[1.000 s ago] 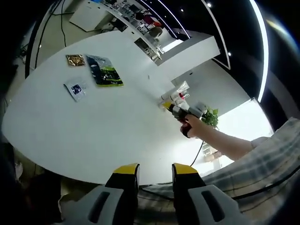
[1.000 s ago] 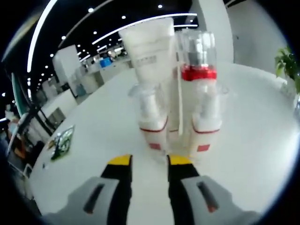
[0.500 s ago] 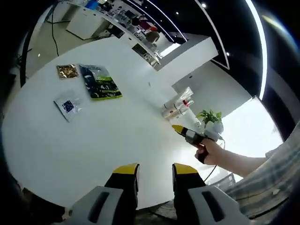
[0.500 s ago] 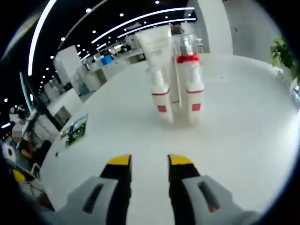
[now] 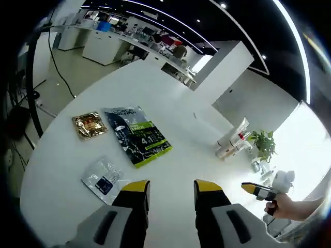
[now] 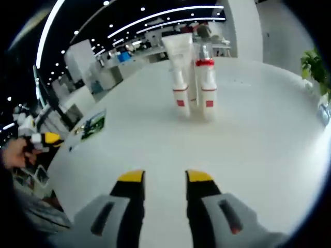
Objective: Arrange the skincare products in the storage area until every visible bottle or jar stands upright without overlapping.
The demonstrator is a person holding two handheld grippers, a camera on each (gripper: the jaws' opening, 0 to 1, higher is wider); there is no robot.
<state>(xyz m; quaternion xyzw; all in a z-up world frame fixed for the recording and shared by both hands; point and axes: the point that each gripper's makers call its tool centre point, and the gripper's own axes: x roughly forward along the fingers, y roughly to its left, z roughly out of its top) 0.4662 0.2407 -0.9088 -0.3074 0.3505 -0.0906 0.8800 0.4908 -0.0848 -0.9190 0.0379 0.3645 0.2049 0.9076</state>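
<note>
My right gripper at bottom centre — jaws narrowly apart, holding nothing. Skincare bottles stand upright, clustered, upper centre on the white table. My left gripper likewise parted and unloaded — green packet beyond it, mid-frame.

Bare table around upright bottles

On the white desk lie a dark green packet, a gold sachet beside it and a silvery sachet nearer. A potted plant stands at the far edge.
</note>
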